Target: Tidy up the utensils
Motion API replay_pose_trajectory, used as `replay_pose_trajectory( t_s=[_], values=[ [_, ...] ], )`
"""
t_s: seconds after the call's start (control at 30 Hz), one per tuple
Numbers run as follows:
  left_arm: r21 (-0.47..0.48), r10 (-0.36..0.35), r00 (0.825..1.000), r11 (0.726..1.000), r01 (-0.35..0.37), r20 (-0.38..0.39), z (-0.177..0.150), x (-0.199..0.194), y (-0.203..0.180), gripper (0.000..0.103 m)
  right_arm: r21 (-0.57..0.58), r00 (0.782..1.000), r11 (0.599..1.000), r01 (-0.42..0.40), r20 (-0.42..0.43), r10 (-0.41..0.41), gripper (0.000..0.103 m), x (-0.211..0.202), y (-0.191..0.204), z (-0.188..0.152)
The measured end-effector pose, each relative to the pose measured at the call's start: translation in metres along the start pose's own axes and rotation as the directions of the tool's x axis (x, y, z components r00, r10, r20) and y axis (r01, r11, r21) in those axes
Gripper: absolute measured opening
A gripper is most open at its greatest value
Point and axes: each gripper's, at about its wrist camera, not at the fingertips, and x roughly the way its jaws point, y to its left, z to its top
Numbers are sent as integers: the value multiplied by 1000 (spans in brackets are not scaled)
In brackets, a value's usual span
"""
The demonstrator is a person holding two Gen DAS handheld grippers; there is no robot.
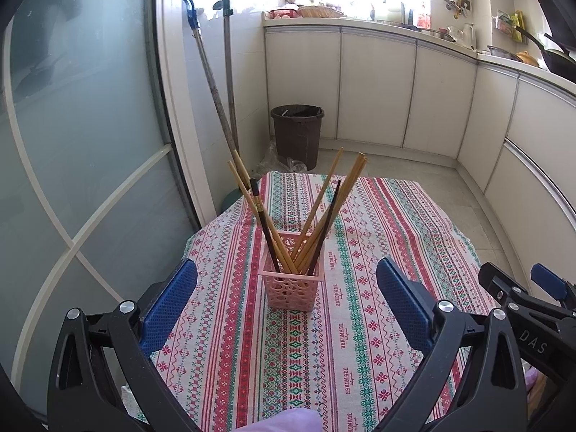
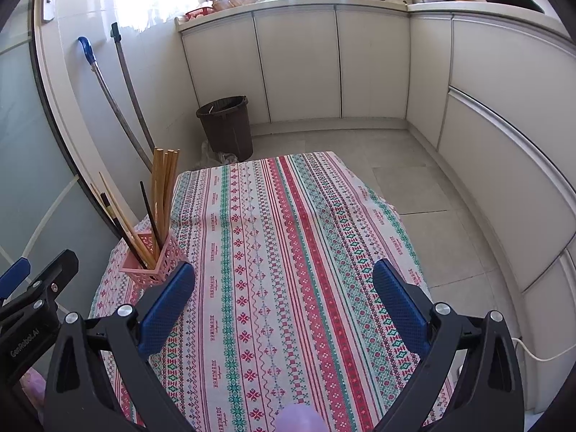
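Observation:
A pink perforated holder (image 1: 292, 280) stands on the patterned tablecloth (image 1: 360, 324), filled with several wooden and dark chopsticks (image 1: 316, 212) that fan out upward. My left gripper (image 1: 287, 300) is open and empty, its blue pads on either side of the holder and just short of it. In the right wrist view the holder (image 2: 153, 264) sits at the table's left edge with the chopsticks (image 2: 163, 187) upright. My right gripper (image 2: 284, 302) is open and empty over the cloth (image 2: 288, 252), to the right of the holder. The right gripper also shows at the left wrist view's right edge (image 1: 540, 295).
A dark waste bin (image 1: 298, 133) stands on the floor beyond the table, with two long handles (image 1: 219, 82) leaning on the wall. White cabinets (image 1: 396, 82) with a cluttered counter curve round the back and right. A glass door (image 1: 72, 144) is at the left.

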Motion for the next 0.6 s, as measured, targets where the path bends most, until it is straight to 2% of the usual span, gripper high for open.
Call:
replay_pose_trajectory(
  t_s=[0.1,0.27,0.37,0.43,0.47,0.6],
  values=[
    [18,-4,1000,1000,4,11,-2,0,-4,88,2,1000,1000,0,-1,0,96,0,0,0],
    [17,-12,999,1000,12,31,-3,-4,-4,85,2,1000,1000,1,-3,-1,96,0,0,0],
    [36,-9,1000,999,8,28,-3,-3,-8,86,4,1000,1000,3,-7,-3,96,1,-1,2],
    [8,-11,1000,1000,11,13,-3,-2,-6,90,4,1000,1000,4,-5,-4,96,1,-1,2],
    [0,-7,1000,1000,7,8,-3,-1,-6,96,4,1000,1000,5,-3,-5,96,1,-1,3],
    [11,3,1000,1000,-3,17,-2,-3,-6,96,6,1000,1000,5,-3,-5,96,1,-2,2]
  ],
)
